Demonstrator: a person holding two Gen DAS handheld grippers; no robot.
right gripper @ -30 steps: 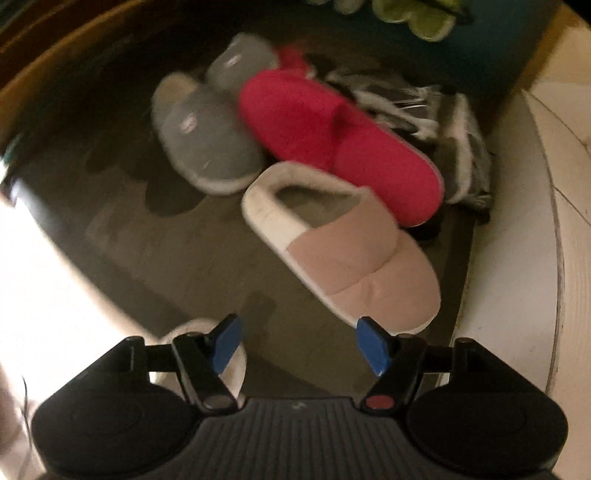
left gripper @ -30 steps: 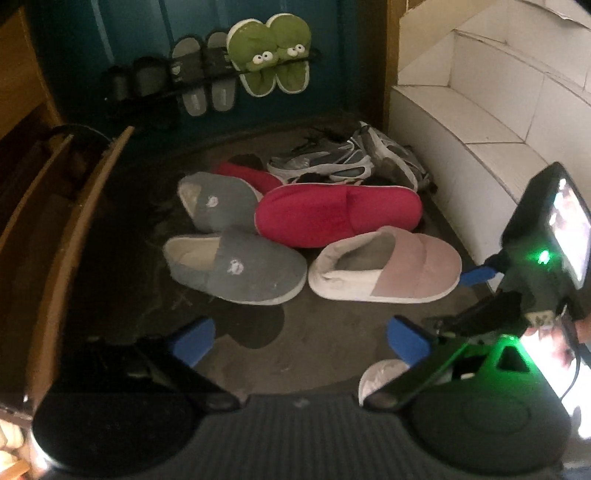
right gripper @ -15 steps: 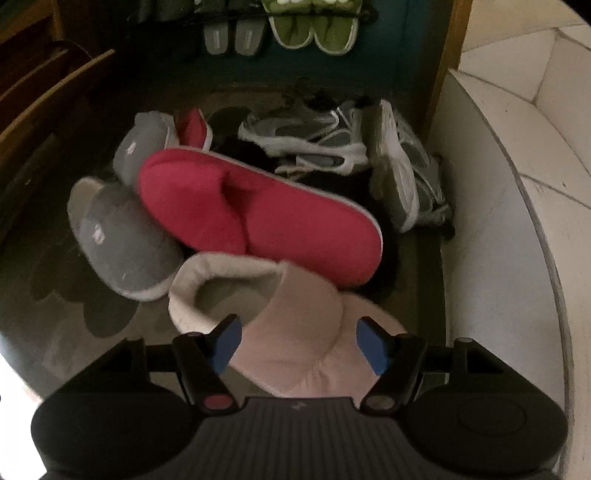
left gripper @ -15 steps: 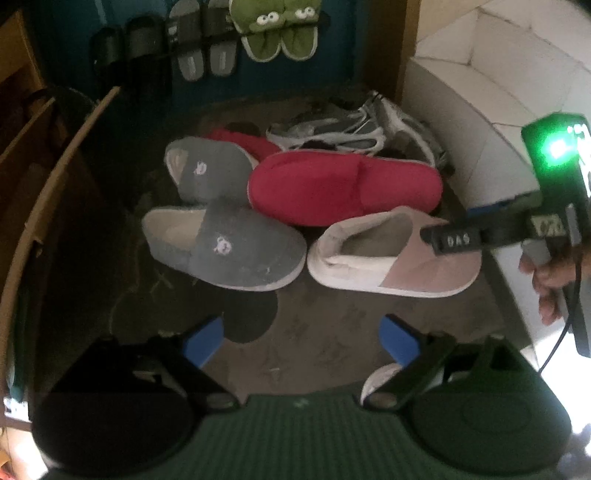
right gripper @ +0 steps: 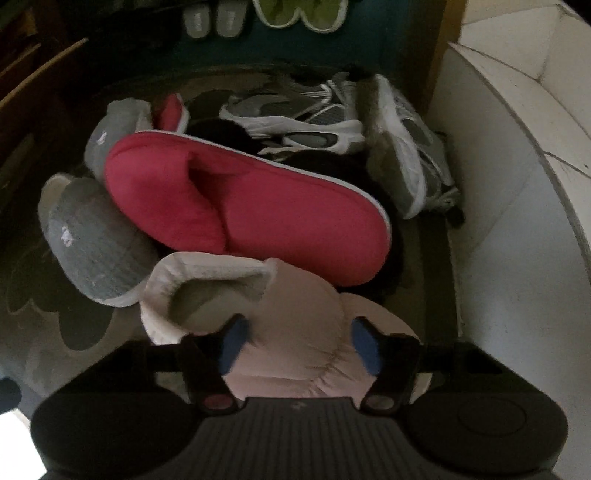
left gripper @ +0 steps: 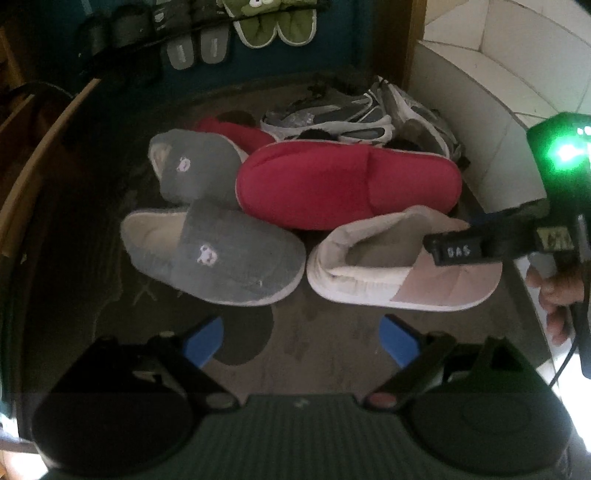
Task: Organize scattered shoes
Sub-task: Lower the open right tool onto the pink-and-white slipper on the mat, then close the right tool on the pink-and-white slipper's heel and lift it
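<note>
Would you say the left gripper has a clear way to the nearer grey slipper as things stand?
Probably yes. The left gripper is open, and only bare floor mat lies between it and the grey slipper; the right gripper is occupied over the pink slipper.

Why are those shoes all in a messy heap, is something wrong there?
Yes. The red slipper lies across the pile, resting on other shoes instead of flat beside its partner, which is half buried behind it. One sneaker is tipped on its side. The slippers on the wall rack hang neatly in pairs.
</note>
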